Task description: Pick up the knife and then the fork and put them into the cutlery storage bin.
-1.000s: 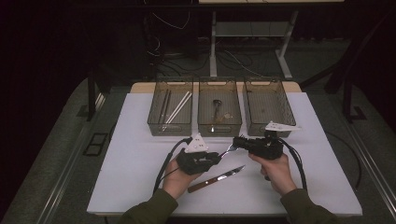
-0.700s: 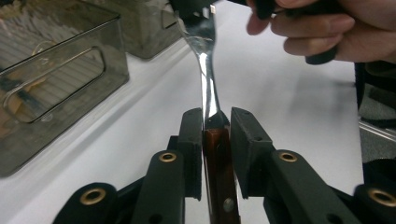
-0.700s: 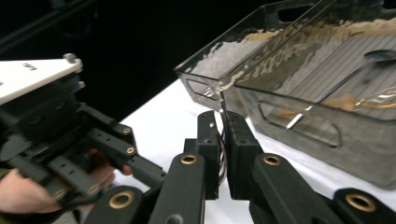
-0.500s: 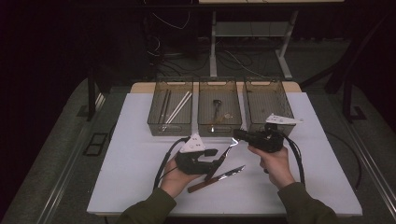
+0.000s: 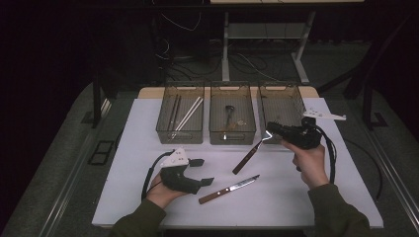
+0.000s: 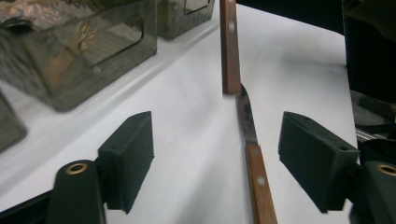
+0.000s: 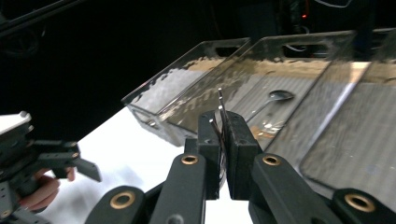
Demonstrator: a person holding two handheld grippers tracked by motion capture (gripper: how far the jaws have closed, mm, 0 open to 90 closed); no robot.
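My right gripper (image 5: 271, 130) is shut on the thin metal end of a wooden-handled utensil (image 5: 246, 158), which hangs slanting down above the table in front of the middle bin. Its metal tip (image 7: 220, 108) sticks up between the pressed jaws of my right gripper (image 7: 223, 135). My left gripper (image 5: 203, 172) sits at the near left; its jaws have just been opening and grip nothing. From my left gripper (image 6: 217, 140), a wooden-handled knife (image 6: 254, 163) lies on the table ahead, untouched, and the hanging handle (image 6: 229, 46) shows beyond it. The same knife (image 5: 228, 189) lies near the front edge.
Three clear bins stand in a row at the back of the white table (image 5: 138, 148). The left bin (image 5: 163, 131) holds pale sticks, the middle bin (image 5: 232, 136) a spoon, and the right bin (image 5: 280, 89) looks bare. Dark floor and cables surround the table.
My left gripper has opened and drawn back to the left, away from the utensil. My right gripper has risen toward the bins with the utensil in it.
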